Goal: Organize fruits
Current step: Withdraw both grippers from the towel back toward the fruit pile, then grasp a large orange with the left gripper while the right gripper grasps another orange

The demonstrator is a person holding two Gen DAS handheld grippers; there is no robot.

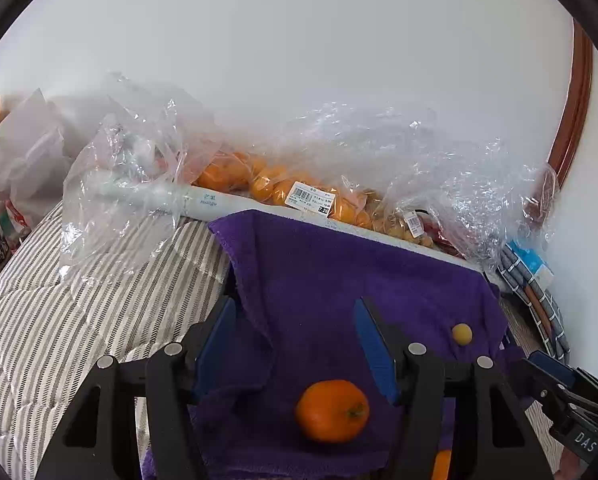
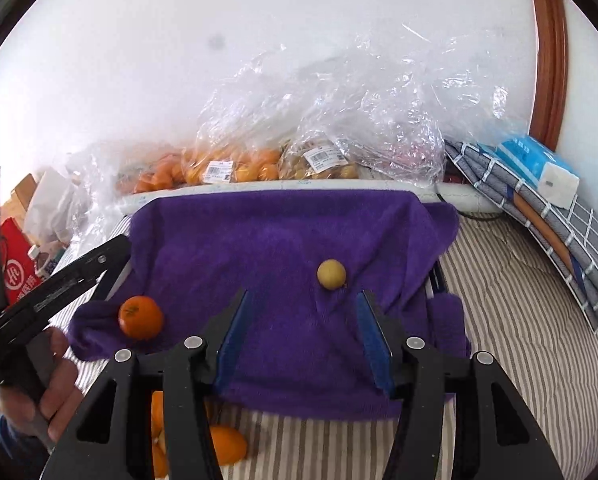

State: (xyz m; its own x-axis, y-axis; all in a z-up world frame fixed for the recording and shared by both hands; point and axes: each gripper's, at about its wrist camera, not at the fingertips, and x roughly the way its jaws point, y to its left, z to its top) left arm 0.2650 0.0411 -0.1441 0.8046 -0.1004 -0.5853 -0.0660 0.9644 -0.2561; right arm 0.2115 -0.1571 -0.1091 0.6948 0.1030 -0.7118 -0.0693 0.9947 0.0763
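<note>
We hold the left claw [image 1: 295,344] open over an orange [image 1: 332,411]; the right claw [image 2: 303,338] gapes near a small yellow fruit [image 2: 331,274] on the purple towel [image 2: 283,232].

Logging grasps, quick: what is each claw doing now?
Left claw: open, empty, above the orange.
Right claw: open, empty, near the small yellow fruit.

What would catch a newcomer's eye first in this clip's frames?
The purple towel spread over the striped bedding dominates, with a lone mandarin orange near its left edge and a small yellow fruit further right. Behind it, along the white wall, crinkled clear bags of oranges with price labels stand out. Both the left claw and right claw hang open and hold nothing.
</note>
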